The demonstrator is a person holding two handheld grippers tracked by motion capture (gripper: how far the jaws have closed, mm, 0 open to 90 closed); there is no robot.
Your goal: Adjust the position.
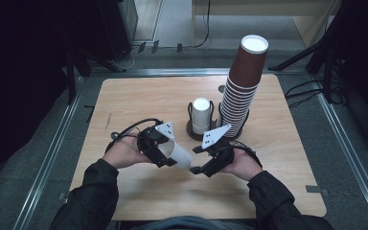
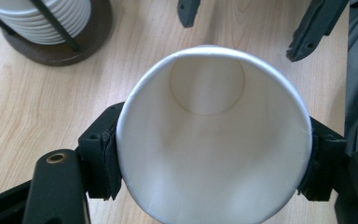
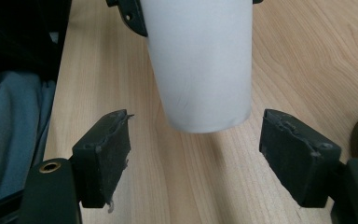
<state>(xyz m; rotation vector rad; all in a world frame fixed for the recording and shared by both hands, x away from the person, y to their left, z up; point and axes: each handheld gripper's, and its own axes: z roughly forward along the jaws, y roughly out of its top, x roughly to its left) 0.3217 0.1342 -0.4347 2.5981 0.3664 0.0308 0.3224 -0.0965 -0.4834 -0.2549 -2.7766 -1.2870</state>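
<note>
A white paper cup (image 1: 180, 154) lies on its side in the air just above the counter (image 1: 139, 100), clamped near its rim by the left tongs (image 1: 165, 158), whose pads (image 2: 108, 163) press both sides of the cup wall so that the rim bows slightly out of round. The cup's closed base points toward the right tongs (image 1: 197, 160), which stand wide, one pad (image 3: 103, 158) on either side of the base and neither touching it. In the right gripper view the base (image 3: 208, 119) hangs just ahead of the gap between those pads, with bare wood beneath. Beyond both tongs, farther from the person's hands, a dark round holder (image 1: 192, 132) with upright wire posts carries a short stack of white cups (image 1: 201, 114). Just beside that, past the right tongs, a tall leaning stack of brown cups (image 1: 242, 81) rises from a second holder. The person's dark sleeves (image 1: 88, 201) come in from the near edge of the counter.
</note>
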